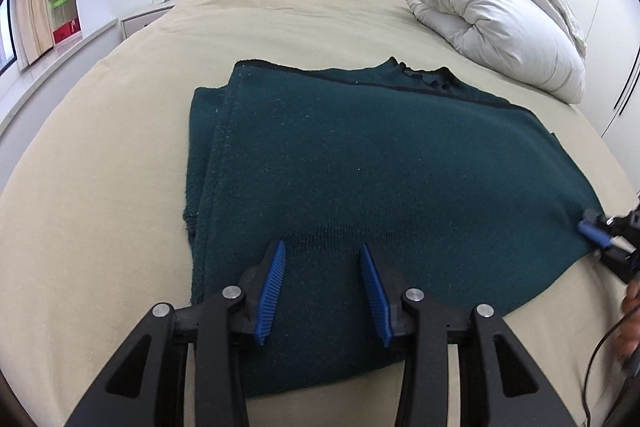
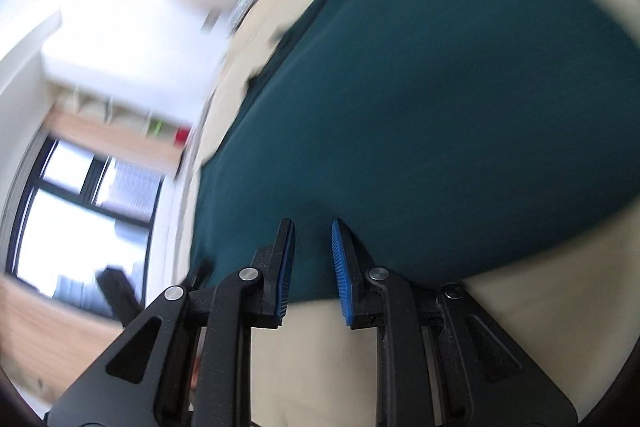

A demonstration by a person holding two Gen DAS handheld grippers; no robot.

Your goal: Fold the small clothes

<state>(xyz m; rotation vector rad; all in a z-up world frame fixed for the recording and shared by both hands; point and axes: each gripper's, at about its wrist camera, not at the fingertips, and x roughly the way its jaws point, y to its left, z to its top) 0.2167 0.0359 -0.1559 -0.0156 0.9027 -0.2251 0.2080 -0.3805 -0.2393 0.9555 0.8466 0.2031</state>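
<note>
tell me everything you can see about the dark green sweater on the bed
The dark green sweater is a fuzzy knit with a ribbed hem and a darker collar at its far edge. It lies flat on the beige bed sheet, its left side folded over into layers. The left gripper hangs open above the near hem; the right gripper is open at its right edge.

Two hand-held grippers, black frames, blue pads

Left gripper (image 1: 323, 251): matte black linkage arms with triangular cut-outs, four round silver pivot pins, ribbed blue pads (image 1: 274, 291) on the inner faces of both fingers. Right gripper (image 2: 313, 231): same build, black arms, silver pins, blue ribbed pads (image 2: 343, 275); its picture is motion-blurred. In the left wrist view a thin black cable (image 1: 596, 355) trails from the right gripper beside the hand (image 1: 632, 315).
</note>
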